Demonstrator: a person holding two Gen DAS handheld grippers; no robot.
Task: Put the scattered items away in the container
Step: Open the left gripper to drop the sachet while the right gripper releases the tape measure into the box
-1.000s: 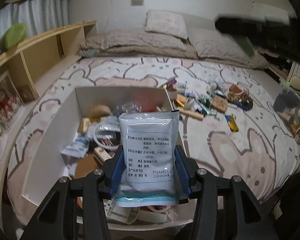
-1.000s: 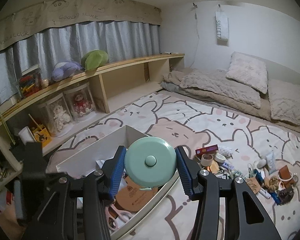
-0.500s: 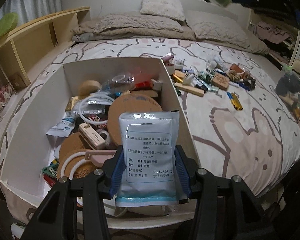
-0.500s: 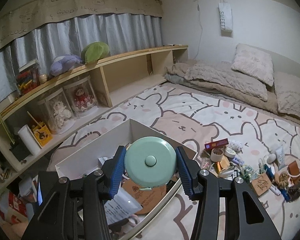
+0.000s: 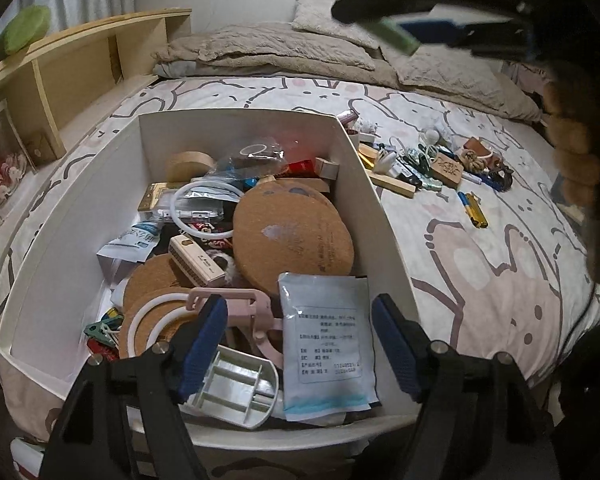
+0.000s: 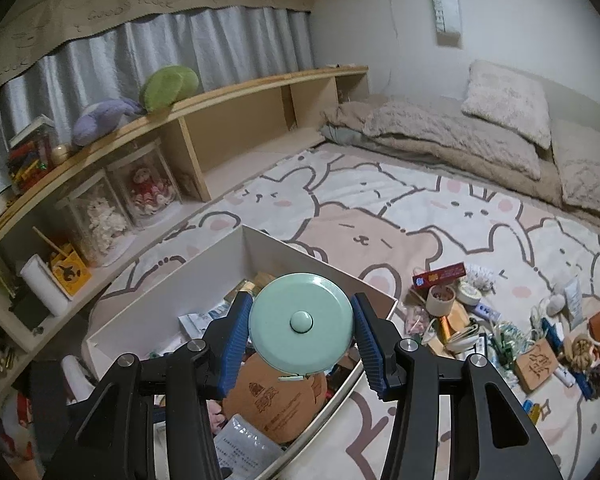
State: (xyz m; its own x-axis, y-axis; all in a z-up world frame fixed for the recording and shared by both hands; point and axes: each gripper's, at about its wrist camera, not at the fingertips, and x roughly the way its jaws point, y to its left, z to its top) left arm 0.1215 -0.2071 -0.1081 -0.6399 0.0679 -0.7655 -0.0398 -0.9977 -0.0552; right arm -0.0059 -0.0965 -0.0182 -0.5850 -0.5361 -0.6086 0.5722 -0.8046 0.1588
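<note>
The white box [image 5: 364, 184] sits on the bed, full of cork mats, rings and packets. A white printed sachet [image 5: 326, 340] lies in its near right corner, loose between the fingers of my left gripper [image 5: 300, 344], whose jaws are opening and do not touch it. In the right wrist view my right gripper [image 6: 300, 338] is shut on a round mint-green tape measure [image 6: 300, 322], held above the box [image 6: 260, 244]. The same gripper and tape measure [image 5: 396, 36] show blurred at the top of the left wrist view.
Scattered small items [image 5: 432, 164] lie on the cartoon-print bedspread right of the box, also seen as a pile [image 6: 500, 332] in the right wrist view. A wooden shelf [image 6: 220, 108] with jars and plush toys runs along the left. Pillows [image 6: 508, 100] lie at the bed's head.
My left gripper sank over the box and its jaws spread, letting the sachet drop into the near right corner. My right gripper carried the tape measure closer over the box.
</note>
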